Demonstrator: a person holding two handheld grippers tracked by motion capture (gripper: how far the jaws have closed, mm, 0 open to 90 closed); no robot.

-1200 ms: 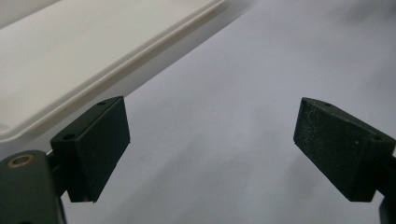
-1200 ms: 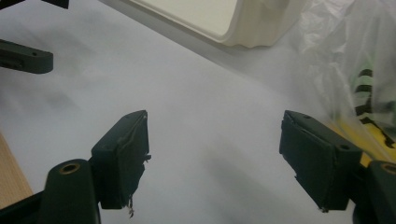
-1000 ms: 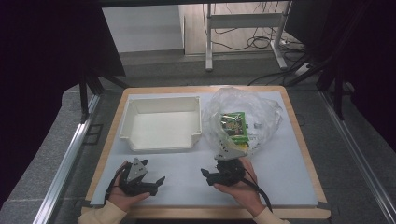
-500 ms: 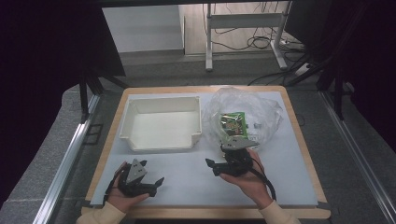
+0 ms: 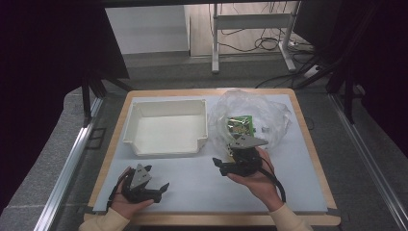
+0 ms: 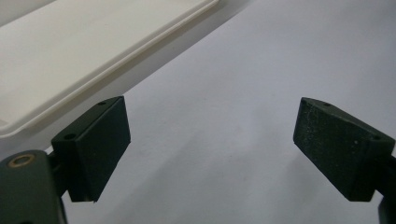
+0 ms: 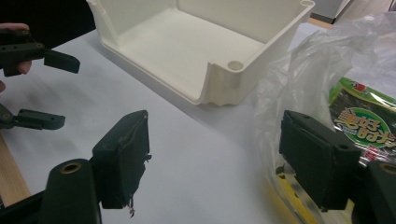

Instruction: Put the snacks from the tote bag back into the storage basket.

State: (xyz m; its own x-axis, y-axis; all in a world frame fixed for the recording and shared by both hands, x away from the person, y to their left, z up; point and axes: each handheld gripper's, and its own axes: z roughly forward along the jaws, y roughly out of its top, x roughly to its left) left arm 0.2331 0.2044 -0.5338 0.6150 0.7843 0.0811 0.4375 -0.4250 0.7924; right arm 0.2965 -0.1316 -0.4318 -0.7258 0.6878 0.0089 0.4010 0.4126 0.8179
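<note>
Your right gripper sits at the near edge of the clear plastic bag, jaws spread wide with nothing between them; in the right gripper view one jaw is just beside the bag's crinkled film. Inside the bag lies a green snack packet, probably seaweed, though the print is too small to be sure. The white tray stands just left of the bag on the pale table mat. Your left gripper rests low near the table's front edge, jaws also spread, holding nothing.
</note>
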